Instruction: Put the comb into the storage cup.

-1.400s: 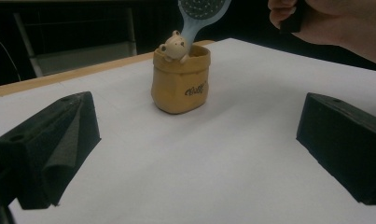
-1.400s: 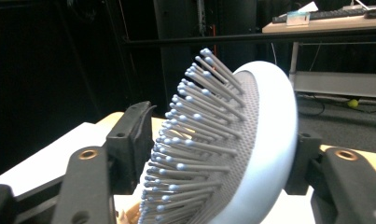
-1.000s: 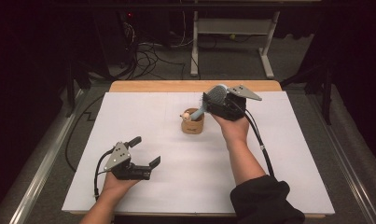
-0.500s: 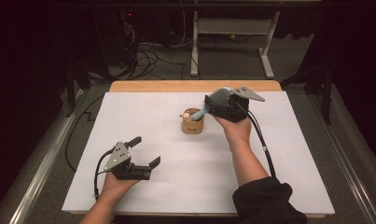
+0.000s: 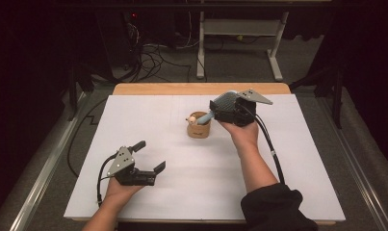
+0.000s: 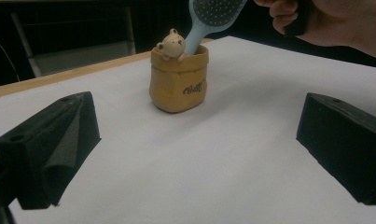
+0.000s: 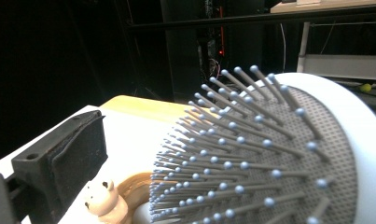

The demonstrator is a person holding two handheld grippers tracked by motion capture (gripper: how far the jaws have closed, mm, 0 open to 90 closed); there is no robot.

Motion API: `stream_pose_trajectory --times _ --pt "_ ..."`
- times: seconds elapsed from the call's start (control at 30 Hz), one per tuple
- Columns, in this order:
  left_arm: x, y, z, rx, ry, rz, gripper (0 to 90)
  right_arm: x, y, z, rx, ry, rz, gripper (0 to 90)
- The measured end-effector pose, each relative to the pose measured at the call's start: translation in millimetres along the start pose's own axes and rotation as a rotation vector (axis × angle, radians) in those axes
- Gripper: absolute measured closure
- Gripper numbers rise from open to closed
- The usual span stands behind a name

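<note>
- Toward the far middle of the white table [image 5: 278, 192], our right gripper [image 5: 219, 109] sits at the head of the pale blue hairbrush [image 5: 225, 102], whose handle is planted in the small tan bear pot [image 5: 199, 129].
- From the right gripper view, the bristled brush head [image 7: 279, 154] lies between our jaws; they have just been opening and now stand wide, the visible left jaw clear of the bristles.
- We read the brush's long axis as slanting up from the pot toward our right hand, so the gripper must back away along that line.
- Near the front left, our left gripper [image 5: 150, 156] rests with jaws wide and empty, well apart from the pot, which shows ahead [image 6: 178, 79].
</note>
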State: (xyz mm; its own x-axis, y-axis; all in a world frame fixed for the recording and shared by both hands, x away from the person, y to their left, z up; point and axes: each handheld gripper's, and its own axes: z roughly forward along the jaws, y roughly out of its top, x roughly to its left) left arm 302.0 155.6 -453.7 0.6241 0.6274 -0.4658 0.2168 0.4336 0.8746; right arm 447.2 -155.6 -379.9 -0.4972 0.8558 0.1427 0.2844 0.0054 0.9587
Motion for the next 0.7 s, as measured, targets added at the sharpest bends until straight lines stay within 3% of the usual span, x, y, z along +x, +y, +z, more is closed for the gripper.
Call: stream_pose_trajectory --times 0.33,0.7 --pt "1.0 0.3 -0.3 0.002 0.003 -0.002 0.5 -1.5 1.8 -6.4 0.0 -0.011 -0.017 0.1" --pt "4.5 0.5 0.1 0.01 0.015 -0.013 0.5 -4.4 0.3 -26.3 0.0 -0.013 -0.05 0.1"
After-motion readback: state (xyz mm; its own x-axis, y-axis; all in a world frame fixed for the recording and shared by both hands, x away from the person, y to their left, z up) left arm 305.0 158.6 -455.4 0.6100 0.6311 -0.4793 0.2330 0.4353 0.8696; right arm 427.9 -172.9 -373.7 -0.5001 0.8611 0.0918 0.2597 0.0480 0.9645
